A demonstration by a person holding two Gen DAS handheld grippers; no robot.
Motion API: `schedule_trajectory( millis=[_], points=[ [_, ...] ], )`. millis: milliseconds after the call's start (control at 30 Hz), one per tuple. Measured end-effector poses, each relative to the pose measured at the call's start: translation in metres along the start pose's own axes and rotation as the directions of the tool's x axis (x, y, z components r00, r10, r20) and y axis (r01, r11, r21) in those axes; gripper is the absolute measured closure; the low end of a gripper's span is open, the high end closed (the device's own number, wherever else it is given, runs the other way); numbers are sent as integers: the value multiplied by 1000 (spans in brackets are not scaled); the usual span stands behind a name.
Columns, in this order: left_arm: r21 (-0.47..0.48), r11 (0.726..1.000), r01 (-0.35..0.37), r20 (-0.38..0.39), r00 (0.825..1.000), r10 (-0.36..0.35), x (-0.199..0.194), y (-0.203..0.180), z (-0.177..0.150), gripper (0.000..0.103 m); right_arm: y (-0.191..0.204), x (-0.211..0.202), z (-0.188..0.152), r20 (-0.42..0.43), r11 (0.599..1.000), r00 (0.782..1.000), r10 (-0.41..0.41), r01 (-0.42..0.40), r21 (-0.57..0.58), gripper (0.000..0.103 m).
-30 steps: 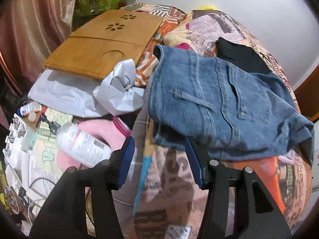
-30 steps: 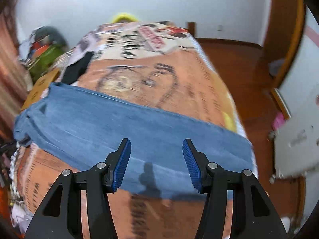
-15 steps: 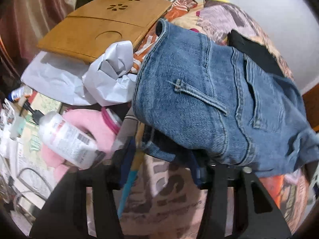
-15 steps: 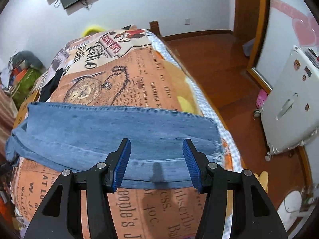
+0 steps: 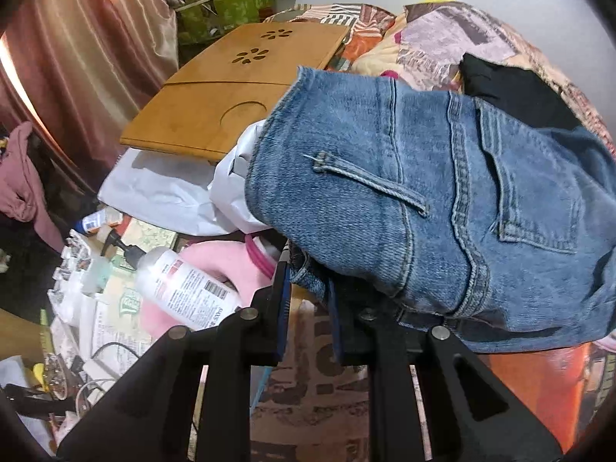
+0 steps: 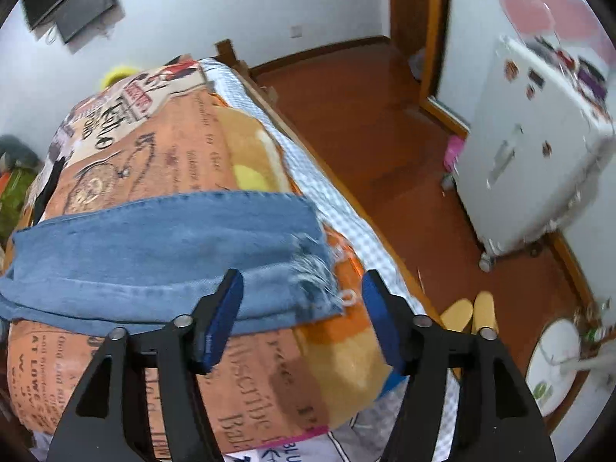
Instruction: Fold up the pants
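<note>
My left claw (image 5: 306, 300) has just been closing and pinches the jeans (image 5: 423, 200) waistband at the bed's (image 6: 269, 377) near edge for lifting, while my right claw (image 6: 302, 313), jaws just widening and empty, straddles the frayed hem (image 6: 312, 269) to grab it.

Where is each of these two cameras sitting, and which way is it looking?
Left wrist view: rides the left gripper, looking steeply down along its fingers at the jeans waistband, a wooden lap tray and a white bottle beyond; the jaws have just been closing, denim between them.
Right wrist view: rides the right gripper, looking down at the frayed hem of the jeans on the printed blanket; the jaws have just been opening and stand open.
Shared: the same jeans, at opposite ends, and the blanket.
</note>
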State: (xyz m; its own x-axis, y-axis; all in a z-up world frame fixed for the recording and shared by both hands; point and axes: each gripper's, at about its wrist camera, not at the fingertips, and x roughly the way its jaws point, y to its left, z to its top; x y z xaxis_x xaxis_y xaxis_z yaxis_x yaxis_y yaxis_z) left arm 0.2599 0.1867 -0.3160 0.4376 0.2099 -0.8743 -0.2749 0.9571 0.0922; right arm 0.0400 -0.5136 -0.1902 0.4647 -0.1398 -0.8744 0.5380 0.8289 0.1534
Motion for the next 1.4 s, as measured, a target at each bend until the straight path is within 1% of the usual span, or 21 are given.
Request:
schedule_trajectory(
  millis=[133,233,300,333,400,500,533,600,633,700,733,767,800,900,1000,1100,1167,1200,1300,1333,1400],
  points=[
    [29,998,-61,-3,998,61,2,-11,1,85,-12,27,-5,-44,995,997,58,-55,80,41],
    [40,996,-76,-8,997,77,2,-13,2,85,-15,50,-5,-75,988,992,99,-88,130,41],
    [42,995,-85,-11,996,86,2,-15,2,85,-18,66,-7,-103,976,983,149,-130,175,41],
    [43,995,-90,-12,996,91,2,-15,2,85,-18,69,-8,-104,973,982,160,-139,186,41],
    [45,994,-103,-15,995,103,3,-17,2,85,-21,75,-12,-82,959,978,190,-167,228,35],
    [51,991,-121,-16,992,122,4,-20,3,85,-30,82,-19,-71,928,962,264,-234,289,35],
    [52,991,-125,-16,992,126,4,-21,3,85,-31,81,-20,-62,924,958,278,-250,289,36],
    [52,990,-130,-17,991,131,3,-22,4,85,-27,77,-19,-45,931,959,281,-261,254,46],
    [48,990,-130,-16,991,131,1,-22,4,85,-25,75,-18,-39,935,959,279,-263,240,48],
    [42,991,-131,-10,991,131,-2,-22,5,85,-17,68,-16,-20,947,964,266,-257,193,64],
    [40,991,-131,-6,991,132,-4,-22,6,85,-14,66,-15,-15,954,967,253,-247,172,68],
    [46,990,-133,-8,991,134,-6,-22,7,85,-9,61,-13,0,964,973,231,-228,138,79],
    [49,990,-135,-6,991,136,-7,-23,8,85,-8,62,-11,7,969,976,217,-216,122,83],
    [52,989,-138,10,990,137,-16,-23,11,86,-6,53,1,60,982,985,164,-168,80,86],
    [49,989,-140,37,990,138,-28,-23,15,86,-4,50,17,97,990,987,130,-134,35,87],
    [44,989,-144,70,988,141,-42,-22,21,87,3,52,42,133,996,989,58,-49,-75,88],
    [49,988,-148,83,986,143,-48,-22,23,87,3,53,56,152,993,988,21,-4,-114,88],
    [51,987,-150,83,986,146,-48,-21,22,87,0,58,63,148,993,989,10,7,-115,88],
    [50,988,-149,39,988,147,-32,-16,15,86,1,77,64,98,989,995,-11,25,-144,88],
    [51,987,-151,14,989,150,-22,-15,11,86,5,84,61,81,986,996,-26,39,-163,88],
    [50,990,-129,-47,990,131,-2,-11,3,86,9,96,54,49,980,998,-47,55,-193,87]
  ],
)
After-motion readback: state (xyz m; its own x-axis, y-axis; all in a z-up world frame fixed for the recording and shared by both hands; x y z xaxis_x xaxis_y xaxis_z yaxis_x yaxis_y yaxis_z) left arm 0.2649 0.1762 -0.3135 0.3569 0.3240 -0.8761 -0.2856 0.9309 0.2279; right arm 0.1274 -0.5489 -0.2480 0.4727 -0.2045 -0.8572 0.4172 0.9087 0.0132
